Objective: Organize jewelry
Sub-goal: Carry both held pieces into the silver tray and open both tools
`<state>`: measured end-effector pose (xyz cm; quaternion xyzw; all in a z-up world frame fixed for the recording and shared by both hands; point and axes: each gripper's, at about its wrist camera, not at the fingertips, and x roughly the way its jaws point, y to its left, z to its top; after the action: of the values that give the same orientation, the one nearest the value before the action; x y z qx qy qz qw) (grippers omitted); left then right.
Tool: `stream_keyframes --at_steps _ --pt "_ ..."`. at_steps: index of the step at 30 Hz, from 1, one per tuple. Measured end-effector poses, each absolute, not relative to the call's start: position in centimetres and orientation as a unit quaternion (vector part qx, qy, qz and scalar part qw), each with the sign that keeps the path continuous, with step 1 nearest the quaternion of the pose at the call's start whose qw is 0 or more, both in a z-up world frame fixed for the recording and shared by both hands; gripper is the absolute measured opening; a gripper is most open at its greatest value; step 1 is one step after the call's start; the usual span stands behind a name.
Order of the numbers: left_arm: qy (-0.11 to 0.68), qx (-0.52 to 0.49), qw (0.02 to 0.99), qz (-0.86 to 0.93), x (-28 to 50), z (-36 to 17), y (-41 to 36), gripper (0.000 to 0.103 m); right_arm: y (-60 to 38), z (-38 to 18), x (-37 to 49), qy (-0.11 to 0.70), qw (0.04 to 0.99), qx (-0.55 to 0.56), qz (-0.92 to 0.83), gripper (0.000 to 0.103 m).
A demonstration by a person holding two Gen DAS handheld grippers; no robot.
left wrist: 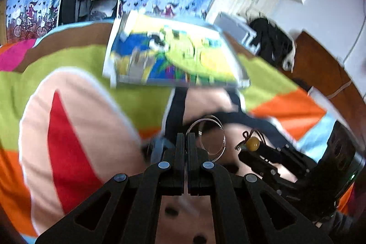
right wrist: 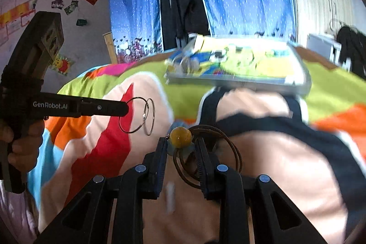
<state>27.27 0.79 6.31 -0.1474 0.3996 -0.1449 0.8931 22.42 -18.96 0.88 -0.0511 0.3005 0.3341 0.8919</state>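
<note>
Pinching thin metal, the left gripper (left wrist: 185,137) has its fingers (left wrist: 180,148) pressed together on the rim of a pair of wire hoop bangles (left wrist: 211,137), which hang in the air on the near side of the colourful tray (left wrist: 173,54). Seen from the right wrist, the same hoops (right wrist: 137,116) dangle off the tip of the left tool, well short of the tray (right wrist: 238,65) and above the bedspread (right wrist: 331,88).

The right gripper (right wrist: 180,148) has its fingers (right wrist: 202,152) a little apart, closed on an amber bead (right wrist: 180,137) strung on a brown cord bracelet (right wrist: 231,152); the cord loops spill out beside the far finger.

The hoops look light, stiff and springy, and likely slippery, so a grip on the wire can let them swivel or slide; holding near the small clasp seems the surest spot. The bead looks hard, smooth and round, prone to roll out of a loose pinch, while the cord is soft and limp and may snag on the tray's raised rim.

Both pieces sit just near of the tray's front edge, close beside each other, so the two tools should approach it one at a time. Open bed lies to either side of the tray; the bedspread is soft and uneven, so anything dropped may sink into folds.
</note>
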Motion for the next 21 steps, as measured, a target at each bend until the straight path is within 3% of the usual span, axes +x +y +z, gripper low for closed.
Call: stream_keyframes --at_steps 9,21 --pt "0.379 -0.154 0.903 -0.132 37.9 6.3 0.9 0.0 -18.0 3.0 33.8 0.27 0.91 -0.074 0.305 0.023" --pt "0.394 -0.15 0.901 -0.098 46.6 3.3 -0.4 0.0 -19.7 -0.1 45.6 0.33 0.907 -0.01 0.262 0.024"
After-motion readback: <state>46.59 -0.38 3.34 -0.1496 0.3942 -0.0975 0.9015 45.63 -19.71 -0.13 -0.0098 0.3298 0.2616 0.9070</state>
